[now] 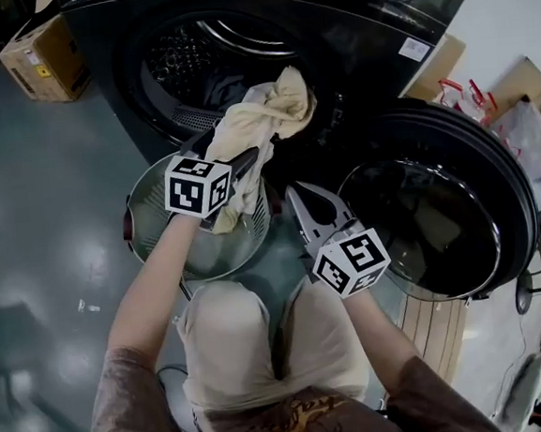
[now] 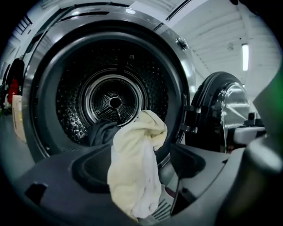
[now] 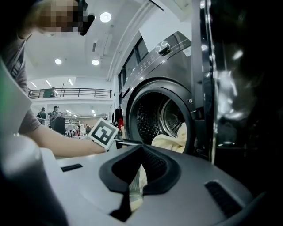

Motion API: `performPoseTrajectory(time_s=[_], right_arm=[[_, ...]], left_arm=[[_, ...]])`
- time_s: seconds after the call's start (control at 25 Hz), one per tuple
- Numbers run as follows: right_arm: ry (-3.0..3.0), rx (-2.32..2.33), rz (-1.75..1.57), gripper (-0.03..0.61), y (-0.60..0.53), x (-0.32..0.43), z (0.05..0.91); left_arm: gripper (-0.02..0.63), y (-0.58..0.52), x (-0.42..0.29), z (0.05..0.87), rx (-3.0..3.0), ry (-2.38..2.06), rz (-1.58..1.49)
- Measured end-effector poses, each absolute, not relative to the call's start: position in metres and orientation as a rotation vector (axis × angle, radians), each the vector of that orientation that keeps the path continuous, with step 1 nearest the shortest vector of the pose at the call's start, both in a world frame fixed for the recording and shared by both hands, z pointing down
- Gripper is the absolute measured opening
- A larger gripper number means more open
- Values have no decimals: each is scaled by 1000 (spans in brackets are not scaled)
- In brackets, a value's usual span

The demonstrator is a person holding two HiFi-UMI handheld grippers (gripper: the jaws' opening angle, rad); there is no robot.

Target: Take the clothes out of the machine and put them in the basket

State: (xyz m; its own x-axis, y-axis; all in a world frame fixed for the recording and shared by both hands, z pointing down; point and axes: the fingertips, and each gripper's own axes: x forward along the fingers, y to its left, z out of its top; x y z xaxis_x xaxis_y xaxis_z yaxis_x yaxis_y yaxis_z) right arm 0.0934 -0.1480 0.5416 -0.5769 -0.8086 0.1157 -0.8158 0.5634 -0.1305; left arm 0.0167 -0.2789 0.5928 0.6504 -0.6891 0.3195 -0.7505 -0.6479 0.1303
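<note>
Left gripper (image 1: 233, 167) sits at the mouth of the machine (image 1: 349, 34), fingers spread wide. The cream cloth (image 1: 262, 117) hangs loose between them, draped rather than pinched. Its top end rests at the drum's lip and its tail trails down into the basket (image 1: 147, 207), which stands right under the opening, so a drop should land inside, I reckon. Right gripper (image 1: 297, 199) hangs low beside the open door (image 1: 441, 224), fingers pressed together on nothing, out of the cloth's way. The head view takes in the basket and both grippers but not the drum's depths. The left gripper view does: a dark garment (image 2: 102, 132) lies on the drum floor behind the cloth, so there's more to fetch
</note>
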Motion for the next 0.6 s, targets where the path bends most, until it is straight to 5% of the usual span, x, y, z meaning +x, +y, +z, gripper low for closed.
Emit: performPoseTrajectory(time_s=[0.6], right_arm=[[-2646, 1559, 294, -3, -138, 134, 548]], left_arm=[[434, -361, 88, 652, 2613, -1203, 624]])
